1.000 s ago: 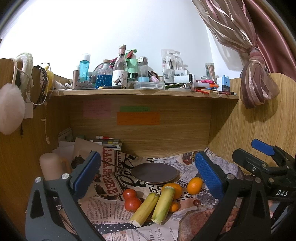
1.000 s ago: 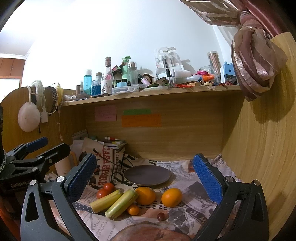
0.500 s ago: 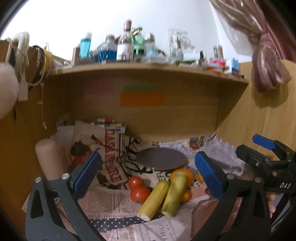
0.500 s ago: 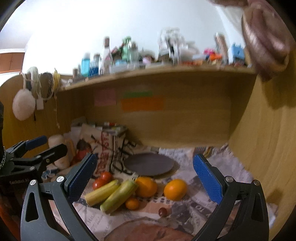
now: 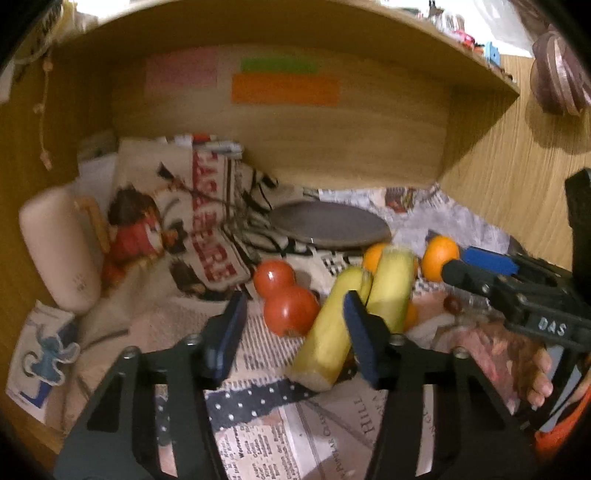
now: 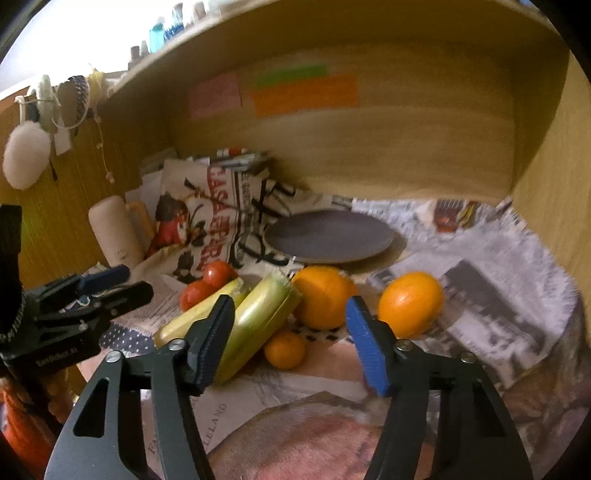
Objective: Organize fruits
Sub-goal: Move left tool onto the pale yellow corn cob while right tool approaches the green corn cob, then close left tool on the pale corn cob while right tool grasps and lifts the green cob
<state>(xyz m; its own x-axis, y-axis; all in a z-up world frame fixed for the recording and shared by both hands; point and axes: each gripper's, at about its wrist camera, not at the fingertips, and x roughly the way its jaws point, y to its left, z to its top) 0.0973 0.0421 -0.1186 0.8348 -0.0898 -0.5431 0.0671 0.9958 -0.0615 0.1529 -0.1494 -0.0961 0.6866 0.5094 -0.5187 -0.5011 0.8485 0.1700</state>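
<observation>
newspaper [image 6: 491, 317] bare beside orange [image 6: 410, 303]

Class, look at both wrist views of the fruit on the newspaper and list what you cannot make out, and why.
- Second orange, left wrist view: mostly hidden behind the two corn cobs.
- Small dark fruit, left view: too small and blurred to identify.
- Sticky notes, right view: any writing blurred.
- Shelf bottles, right view: cut off by the frame edge.

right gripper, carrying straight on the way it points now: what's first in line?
Most likely the large orange beside the corn, which sits centred between the fingers of the right gripper; the small orange lies lower and nearer, so depth is uncertain. Jaws have just been closing, gripping nothing.
</observation>
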